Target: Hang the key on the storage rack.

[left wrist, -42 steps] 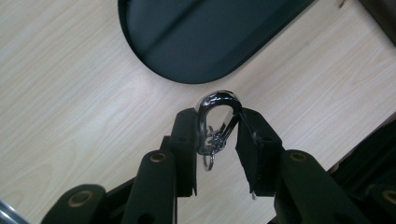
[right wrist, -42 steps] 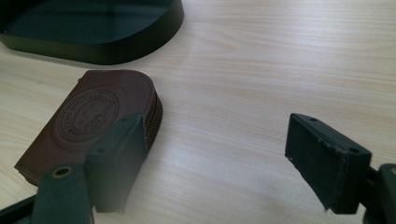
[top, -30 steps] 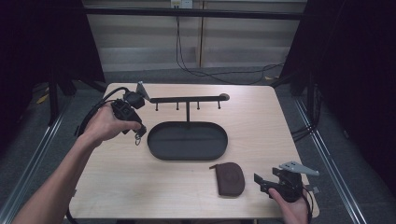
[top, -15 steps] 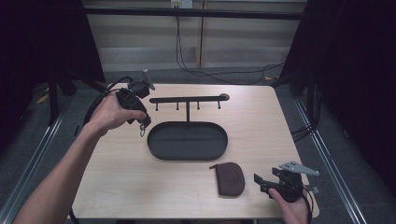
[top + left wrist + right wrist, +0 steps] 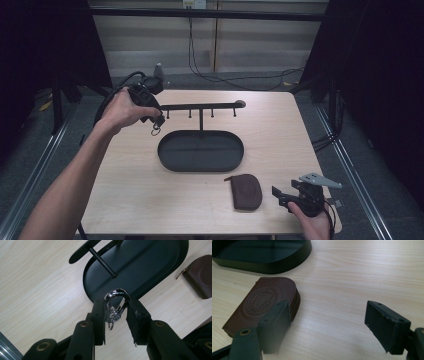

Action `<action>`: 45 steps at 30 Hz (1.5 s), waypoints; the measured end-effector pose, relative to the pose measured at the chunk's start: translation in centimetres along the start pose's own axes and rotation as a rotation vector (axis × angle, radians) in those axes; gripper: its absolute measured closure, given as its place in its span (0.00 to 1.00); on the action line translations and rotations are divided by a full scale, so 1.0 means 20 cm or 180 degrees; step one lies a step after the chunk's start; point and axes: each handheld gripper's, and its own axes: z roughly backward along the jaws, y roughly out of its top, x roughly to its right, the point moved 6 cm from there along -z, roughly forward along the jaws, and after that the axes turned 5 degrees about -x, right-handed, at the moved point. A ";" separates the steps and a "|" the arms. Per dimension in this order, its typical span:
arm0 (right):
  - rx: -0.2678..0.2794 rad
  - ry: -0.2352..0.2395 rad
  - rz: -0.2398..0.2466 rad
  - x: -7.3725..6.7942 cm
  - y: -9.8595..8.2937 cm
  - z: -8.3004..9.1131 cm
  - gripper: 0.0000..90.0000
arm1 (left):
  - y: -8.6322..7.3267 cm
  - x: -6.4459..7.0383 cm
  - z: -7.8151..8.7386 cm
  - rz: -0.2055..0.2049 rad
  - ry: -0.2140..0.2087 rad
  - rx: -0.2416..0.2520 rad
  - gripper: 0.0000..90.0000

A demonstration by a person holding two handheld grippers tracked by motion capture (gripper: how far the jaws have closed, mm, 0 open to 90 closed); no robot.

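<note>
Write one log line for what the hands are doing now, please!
left gripper: shut on key ring, near rack | right gripper: open beside pouch | tray: empty

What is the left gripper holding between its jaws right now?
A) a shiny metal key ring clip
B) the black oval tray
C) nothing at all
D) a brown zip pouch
A: in the left gripper view, the left gripper has its jaws closed on a shiny metal key ring clip, while the brown pouch lies on the table and the black tray sits below.
</note>
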 end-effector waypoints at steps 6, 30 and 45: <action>0.0003 0.0008 -0.0002 0.00 0.00 0.00 0.23 | 0.03 -0.01 -0.03 0.0016 -0.0006 -0.0051 0.76; 0.0002 0.0045 0.0013 -0.01 0.00 0.00 0.23 | 0.16 -0.01 -0.10 0.0126 0.0089 -0.0124 0.76; -0.0003 0.0034 0.0017 -0.01 0.00 0.00 0.23 | 0.09 -0.04 -0.09 0.0229 0.0013 -0.0084 0.51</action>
